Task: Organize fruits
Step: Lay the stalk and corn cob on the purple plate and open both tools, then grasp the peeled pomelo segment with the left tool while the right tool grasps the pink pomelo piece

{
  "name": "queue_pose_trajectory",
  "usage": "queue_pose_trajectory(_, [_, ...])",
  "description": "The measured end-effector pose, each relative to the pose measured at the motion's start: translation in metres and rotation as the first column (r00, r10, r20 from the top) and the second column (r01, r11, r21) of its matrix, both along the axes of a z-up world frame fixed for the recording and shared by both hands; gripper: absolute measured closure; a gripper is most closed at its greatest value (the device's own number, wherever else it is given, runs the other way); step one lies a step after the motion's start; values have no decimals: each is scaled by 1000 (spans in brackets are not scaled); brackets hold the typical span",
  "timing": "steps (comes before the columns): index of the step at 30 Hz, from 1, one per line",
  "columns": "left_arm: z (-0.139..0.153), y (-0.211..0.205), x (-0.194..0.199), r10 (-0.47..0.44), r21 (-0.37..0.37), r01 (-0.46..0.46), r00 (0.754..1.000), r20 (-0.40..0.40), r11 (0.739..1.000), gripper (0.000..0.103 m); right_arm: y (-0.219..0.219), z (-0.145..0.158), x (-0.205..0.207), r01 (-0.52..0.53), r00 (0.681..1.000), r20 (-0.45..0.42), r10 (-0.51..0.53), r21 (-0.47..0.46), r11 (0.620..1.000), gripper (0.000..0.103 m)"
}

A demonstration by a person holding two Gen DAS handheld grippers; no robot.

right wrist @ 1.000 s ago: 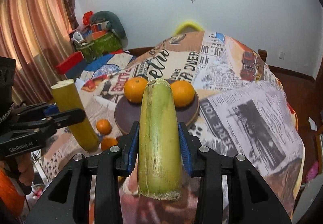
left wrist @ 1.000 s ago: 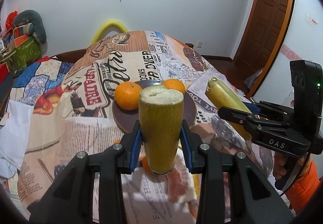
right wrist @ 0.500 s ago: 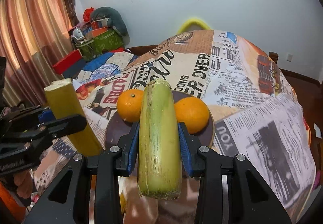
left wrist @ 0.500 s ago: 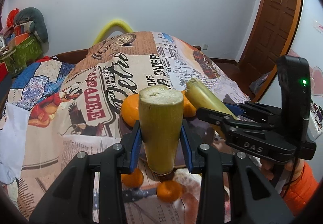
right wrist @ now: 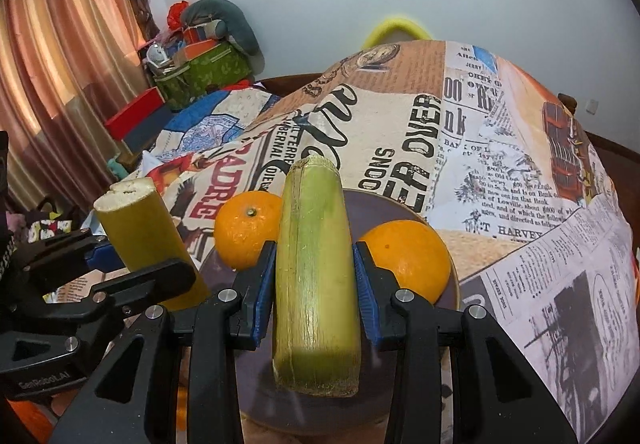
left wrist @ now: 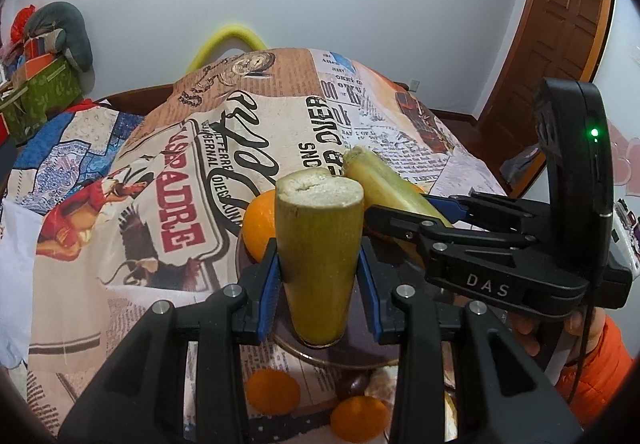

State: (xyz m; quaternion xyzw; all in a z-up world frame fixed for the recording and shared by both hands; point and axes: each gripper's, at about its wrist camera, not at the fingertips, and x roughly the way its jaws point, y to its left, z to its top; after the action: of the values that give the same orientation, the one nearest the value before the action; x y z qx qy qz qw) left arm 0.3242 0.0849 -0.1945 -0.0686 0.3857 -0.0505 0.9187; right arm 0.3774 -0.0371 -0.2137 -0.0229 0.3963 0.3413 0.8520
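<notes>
You're at the placing step: each gripper, left (left wrist: 320,276) and right (right wrist: 316,284), clamps a sugarcane piece (left wrist: 319,256) (right wrist: 315,276) above the dark plate (right wrist: 404,204) holding two oranges (right wrist: 404,258), so lower both between them before opening.

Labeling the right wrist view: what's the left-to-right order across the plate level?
Left gripper holding the yellow sugarcane piece → left orange → green sugarcane piece in the right gripper → right orange.

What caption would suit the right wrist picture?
Right gripper clamps a sugarcane piece above a dark plate holding two oranges.
</notes>
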Motion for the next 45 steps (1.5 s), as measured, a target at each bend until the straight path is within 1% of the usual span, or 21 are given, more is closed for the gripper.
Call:
queue_pose_trajectory(1, [-1, 0, 2, 0, -1, 0, 1000, -4, 1000, 67, 0, -1, 1, 2, 1000, -3, -2, -1, 1000, 67])
queue_pose_trajectory(3, [-4, 0, 6, 0, -2, 0, 1000, -13, 1000, 67, -4, 1, 1, 9, 1000, 4, -9, 16, 1000, 67])
queue_pose_trajectory(7, [-9, -4, 14, -4, 6, 4, 1000, -30, 1000, 67, -13, 14, -3, 19, 1000, 23, -20, 54, 998, 67])
queue_pose_trajectory(9, [-10, -8, 18, -9, 26, 10, 999, -36, 1000, 67, -16, 19, -6, 20, 999, 40, -22, 52, 998, 66])
queue_pose_trajectory(13, [-13, -15, 27, -23, 53, 25, 999, -49, 998, 67, -23, 23, -12, 26, 996, 79, -28, 19, 999, 67])
queue_pose_trajectory(15, [-11, -19, 29, -22, 70, 25, 999, -41, 997, 67, -28, 23, -15, 27, 996, 87, -28, 10, 1000, 66])
queue_pose_trajectory(20, [5, -26, 36, -36, 86, 35, 999, 14, 996, 67, -41, 23, -23, 38, 994, 101, -36, -10, 999, 66])
queue_pose_trajectory(25, [11, -26, 40, -17, 78, 15, 1000, 17, 997, 67, -52, 21, -30, 50, 995, 89, -50, -2, 999, 66])
queue_pose_trajectory(29, [14, -24, 29, -10, 77, 8, 1000, 21, 997, 67, -56, 21, -38, 53, 994, 92, -52, -9, 999, 66])
queue_pose_trajectory(33, [18, -25, 11, -10, 102, 8, 1000, 17, 995, 67, -59, 22, -46, 53, 994, 92, -52, -10, 999, 66])
queue_pose_trajectory(36, [23, -24, -4, -12, 98, 11, 1000, 15, 995, 66, -61, 24, -53, 52, 995, 90, -51, -8, 999, 66])
queue_pose_trajectory(45, [32, -25, -52, -17, 101, 17, 1000, 2, 995, 66, -63, 30, -87, 41, 995, 91, -38, -29, 999, 65])
